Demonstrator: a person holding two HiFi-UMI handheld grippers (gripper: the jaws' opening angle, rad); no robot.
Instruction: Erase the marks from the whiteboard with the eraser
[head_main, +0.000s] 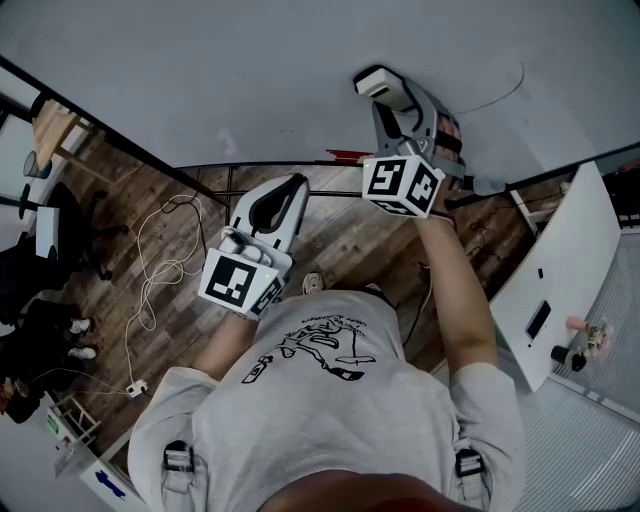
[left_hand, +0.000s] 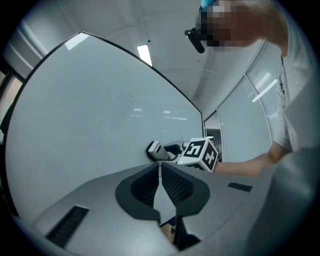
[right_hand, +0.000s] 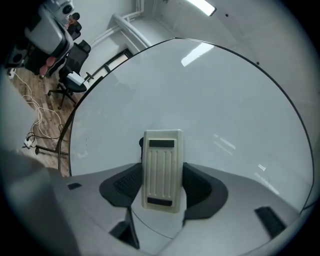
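Note:
The whiteboard (head_main: 250, 70) fills the top of the head view. A thin curved pen line (head_main: 505, 90) shows on it at the right. My right gripper (head_main: 388, 98) is shut on the cream ribbed eraser (head_main: 375, 82), which is pressed against the board left of that line. In the right gripper view the eraser (right_hand: 161, 160) stands upright between the jaws, against the whiteboard (right_hand: 210, 95). My left gripper (head_main: 295, 185) is shut with nothing in it, lower down by the board's bottom edge. The left gripper view shows its jaws together and the eraser (left_hand: 154, 149) beyond them.
A red pen-like thing (head_main: 345, 155) lies at the board's bottom edge. Below is wooden floor with a loose white cable (head_main: 160, 260). A dark office chair (head_main: 45, 245) stands at the left, a white table (head_main: 560, 270) at the right.

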